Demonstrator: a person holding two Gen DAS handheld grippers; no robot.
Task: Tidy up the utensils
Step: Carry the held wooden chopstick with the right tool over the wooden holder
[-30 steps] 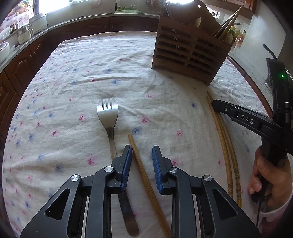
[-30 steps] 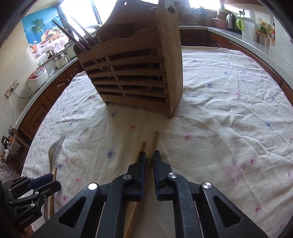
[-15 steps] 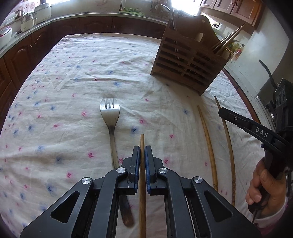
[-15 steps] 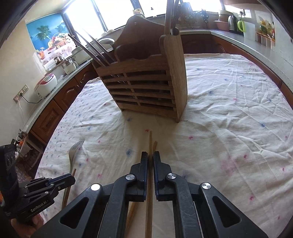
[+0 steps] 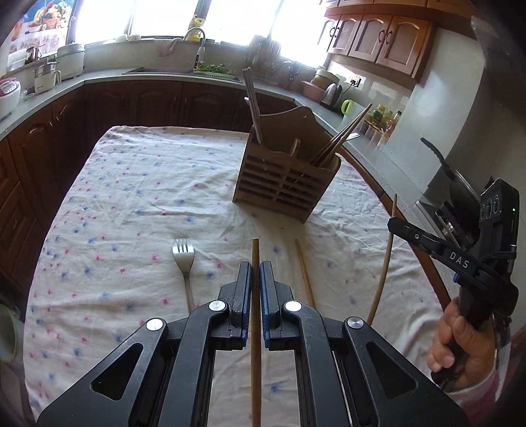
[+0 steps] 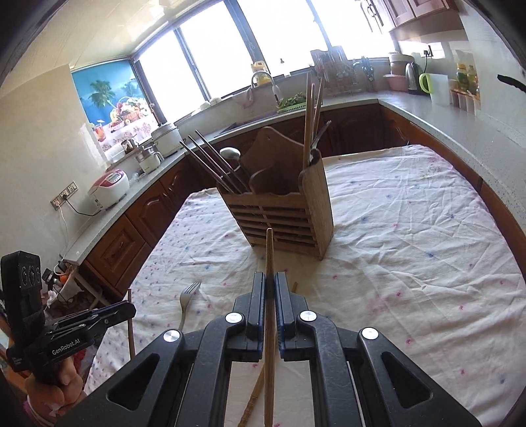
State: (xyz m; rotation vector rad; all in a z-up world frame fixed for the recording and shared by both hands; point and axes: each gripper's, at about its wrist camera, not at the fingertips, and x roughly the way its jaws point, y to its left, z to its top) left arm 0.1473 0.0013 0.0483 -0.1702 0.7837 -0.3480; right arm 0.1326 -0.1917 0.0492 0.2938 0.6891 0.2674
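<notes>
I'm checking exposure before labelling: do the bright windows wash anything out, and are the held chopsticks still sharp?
Left wrist view: the windows are blown white, yet the chopstick in the left gripper and the fork stay crisp. Right wrist view: the panes are also clipped, silhouetting the tips above the wooden holder; the right gripper and its chopstick are sharp; fisheye bends the counter edges.

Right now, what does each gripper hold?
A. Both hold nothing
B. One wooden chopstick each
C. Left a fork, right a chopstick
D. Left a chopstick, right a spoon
B: the left gripper is shut on a wooden chopstick, the right gripper on another chopstick; the fork lies on the tablecloth.
</notes>
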